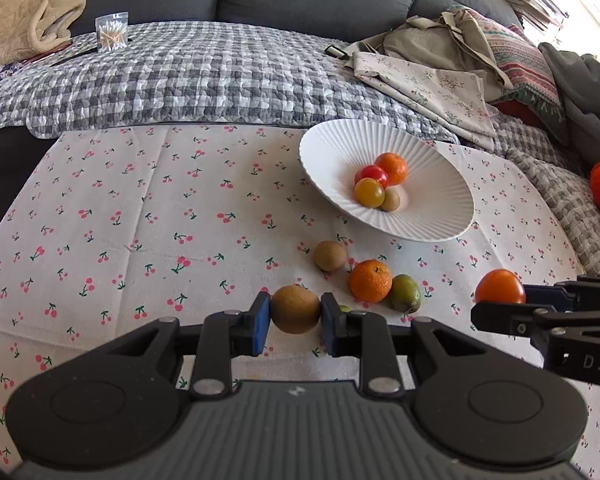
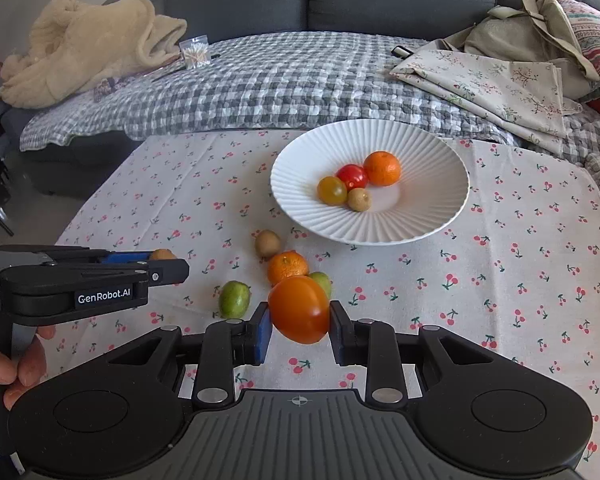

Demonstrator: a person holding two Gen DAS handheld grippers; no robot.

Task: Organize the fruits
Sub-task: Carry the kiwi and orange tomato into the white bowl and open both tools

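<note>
On the cherry-print cloth (image 1: 140,200), in the left wrist view, the left gripper (image 1: 295,314) clamps a brown kiwi (image 1: 295,309) between its blue pads, lifted off the cloth. Just beyond lie another kiwi (image 1: 330,256), a mandarin (image 1: 370,286) and a green fruit (image 1: 405,293); the white ribbed plate (image 1: 440,208) holds four fruits.

In the right wrist view, the right gripper (image 2: 299,326) pinches an orange tomato (image 2: 299,309) (raised above the cloth), with a green fruit (image 2: 234,299) beside the left gripper (image 2: 168,266).
</note>
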